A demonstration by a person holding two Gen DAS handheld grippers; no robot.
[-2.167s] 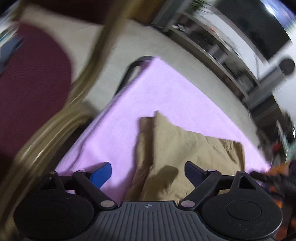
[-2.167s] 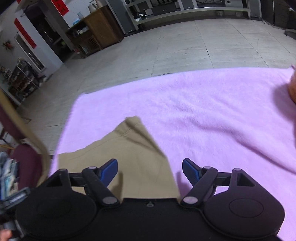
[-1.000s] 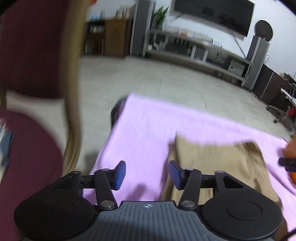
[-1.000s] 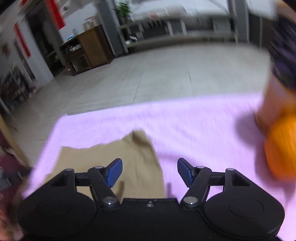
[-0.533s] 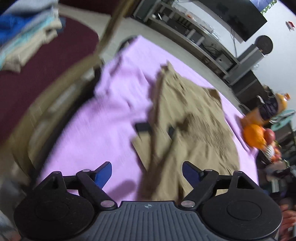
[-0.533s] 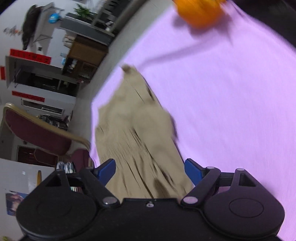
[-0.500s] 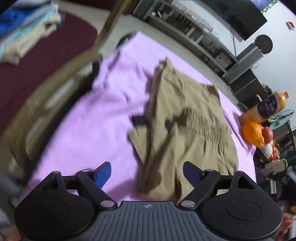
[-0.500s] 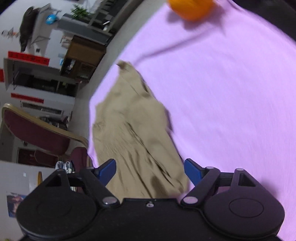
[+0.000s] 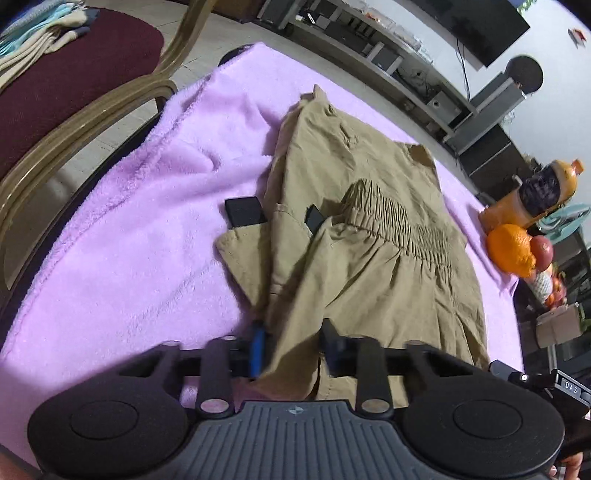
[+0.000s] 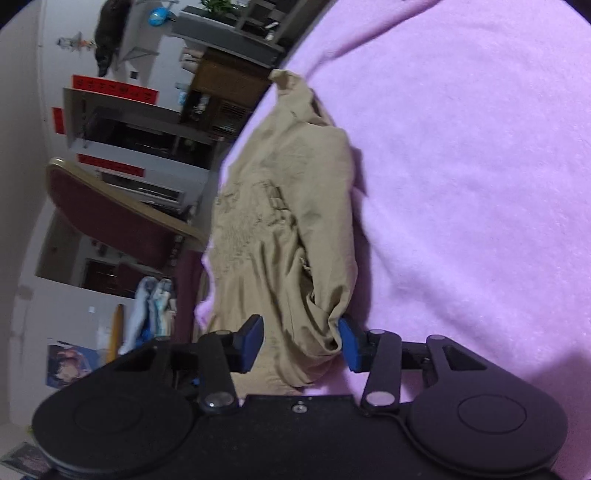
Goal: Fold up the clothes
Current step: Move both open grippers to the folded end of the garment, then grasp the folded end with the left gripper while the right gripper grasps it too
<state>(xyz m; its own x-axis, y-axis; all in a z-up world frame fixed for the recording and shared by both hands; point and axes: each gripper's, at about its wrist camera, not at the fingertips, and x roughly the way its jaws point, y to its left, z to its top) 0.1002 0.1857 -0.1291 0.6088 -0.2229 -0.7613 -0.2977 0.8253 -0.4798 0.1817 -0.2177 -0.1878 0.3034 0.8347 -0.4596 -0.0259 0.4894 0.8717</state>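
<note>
**Both tongs clamped on tan shorts**

Left gripper (image 9: 291,349): blue pads nipped tight on a bunched edge of the tan shorts (image 9: 373,229), fabric pinched between, hem spilling toward the cam. Right gripper (image 10: 301,341): pads narrowed round a thick rolled wad of the same cloth, right pad touching it, left pad just beside; counts as gripping.

Shorts: thin woven cotton-like stuff, matte, creased, w/ ribbed elastic waistband (image 9: 402,221) gathered in fine pleats ahead-right of left tongs. Two dark flat rectangular bits poke from folds ahead of left pads; cannot tell what. Lying crumpled on fluffy lilac fleece blanket (image 9: 140,236), napped, soft ridges, spread under & to left of left tongs, to right of right tongs.

Far right of left tongs: orange (image 9: 511,249), pebbly skin, round; orange plastic bottle (image 9: 535,194) w/ dark label behind it. Far left: chair (image 9: 74,74), maroon padded seat, curved tan frame, folded clothes stack (image 9: 33,33) on it.

Vs 0.5 s ago: both sets of pads stood wide apart, clear of cloth; now shut in on it. Shorts more bunched near cams.
</note>
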